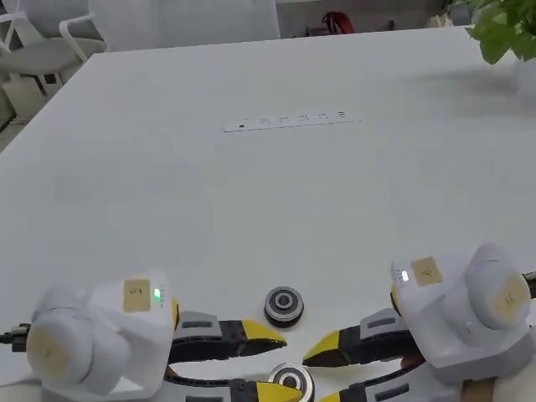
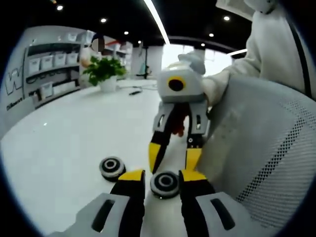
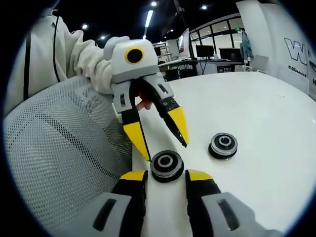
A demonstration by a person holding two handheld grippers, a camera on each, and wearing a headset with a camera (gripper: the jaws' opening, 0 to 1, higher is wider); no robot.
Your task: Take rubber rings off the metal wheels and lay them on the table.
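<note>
Two metal wheels with black rubber rings lie flat near the white table's front edge. The nearer wheel (image 1: pixel 290 380) (image 2: pixel 165 183) (image 3: pixel 167 165) sits between both grippers' yellow tips. My left gripper (image 1: pixel 285 366) (image 2: pixel 163 175) comes from the left, open, with its jaws on either side of this wheel. From the right, my right gripper (image 1: pixel 316 377) (image 3: pixel 165 176) faces it, open, its tips just short of the same wheel. The second wheel (image 1: pixel 284 306) (image 2: pixel 112 167) (image 3: pixel 222 145) lies free a little farther in. Each gripper view also shows the opposite gripper: right (image 2: pixel 173 165), left (image 3: pixel 166 150).
A socket strip (image 1: pixel 293 120) is set into the table's middle. A potted plant (image 1: pixel 502 29) stands at the far right corner, and a white chair (image 1: pixel 50 46) beyond the far left. A mesh chair back (image 2: pixel 261 148) (image 3: pixel 64 148) is close behind the table's front edge.
</note>
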